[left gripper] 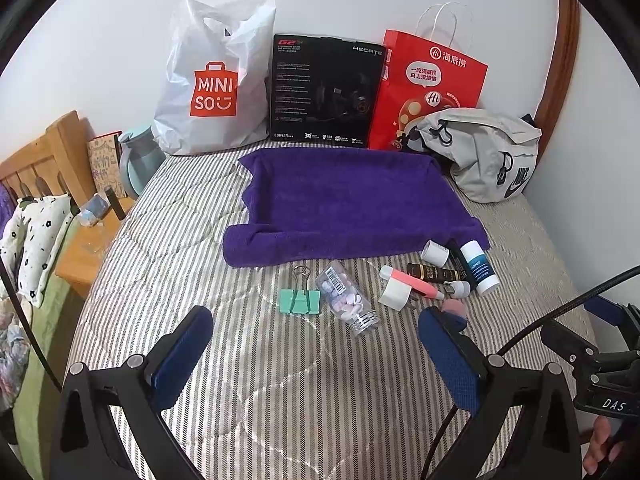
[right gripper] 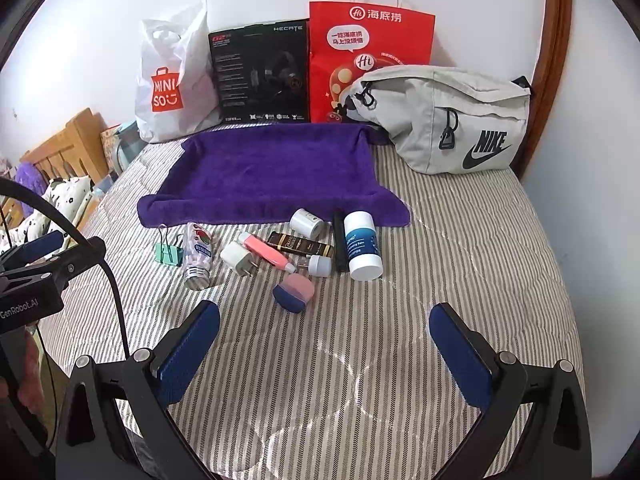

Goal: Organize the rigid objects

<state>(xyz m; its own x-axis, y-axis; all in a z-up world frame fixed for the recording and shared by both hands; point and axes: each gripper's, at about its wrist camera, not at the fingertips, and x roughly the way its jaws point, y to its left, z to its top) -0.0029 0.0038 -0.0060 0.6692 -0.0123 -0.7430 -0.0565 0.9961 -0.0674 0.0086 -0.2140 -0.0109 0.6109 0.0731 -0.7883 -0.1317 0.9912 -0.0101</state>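
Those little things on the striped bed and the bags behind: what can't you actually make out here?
- Small print on the black box: too small in both views.
- Inside the white plastic bag, red paper bag and grey waist bag: hidden by their own walls.
- Black stick: partly hidden by the white balm tube, right wrist view.
- Nightstand items: blurred, left wrist view.

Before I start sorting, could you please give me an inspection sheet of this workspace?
Surface: striped bedcover, with a purple towel spread flat and bare.
Job's things: green binder clip, pill bottle, white plug, pink tube, brown tube, white-capped bottle, pink-blue sponge, all lying off the towel.
Clutter: grey Nike bag.
Grippers: left gripper and right gripper open, empty.
Cables: black cable.
Surroundings: shopping bags against the wall.
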